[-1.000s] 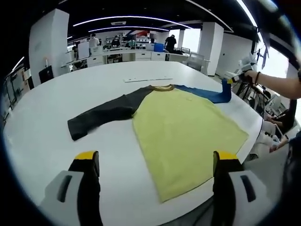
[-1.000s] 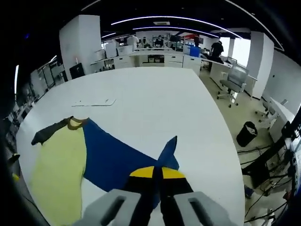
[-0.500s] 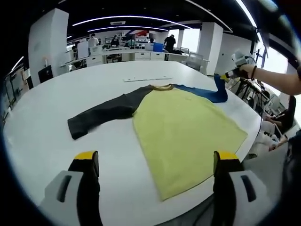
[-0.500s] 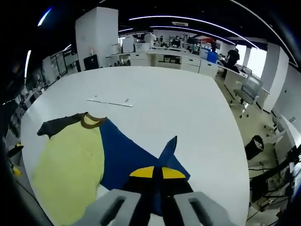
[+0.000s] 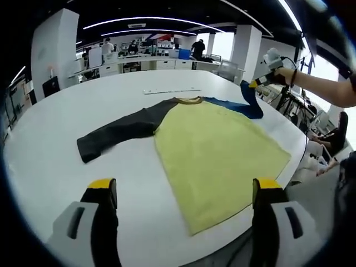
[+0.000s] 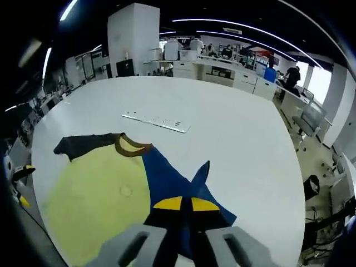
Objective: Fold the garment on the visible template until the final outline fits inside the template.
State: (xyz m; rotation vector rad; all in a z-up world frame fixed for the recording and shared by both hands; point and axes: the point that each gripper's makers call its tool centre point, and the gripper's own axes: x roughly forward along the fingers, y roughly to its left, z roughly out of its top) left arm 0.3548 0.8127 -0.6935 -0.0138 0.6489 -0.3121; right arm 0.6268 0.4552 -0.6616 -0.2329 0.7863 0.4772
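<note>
A long-sleeved shirt lies flat on the white table [image 5: 50, 139], with a yellow body [image 5: 217, 150], a dark grey sleeve [image 5: 117, 133] and a brown collar [image 5: 190, 100]. Its blue sleeve [image 5: 236, 105] rises at the cuff, where my right gripper [image 5: 253, 84], held by a hand, is shut on it. In the right gripper view the blue sleeve [image 6: 175, 181] runs from the collar [image 6: 130, 149] up into the shut right gripper [image 6: 186, 203], beside the yellow body [image 6: 94, 203]. My left gripper [image 5: 184, 186] hangs open over the shirt's near hem, holding nothing.
A white strip [image 5: 169, 90] lies on the table beyond the collar, the same strip [image 6: 156, 120] in the right gripper view. The table edge [image 5: 297, 153] curves close to the shirt's right side. Desks, chairs [image 6: 311, 114] and people stand far behind.
My right gripper has carried the blue cuff up and in toward the collar, so the sleeve now bends over itself. The left gripper has stayed open in place.
</note>
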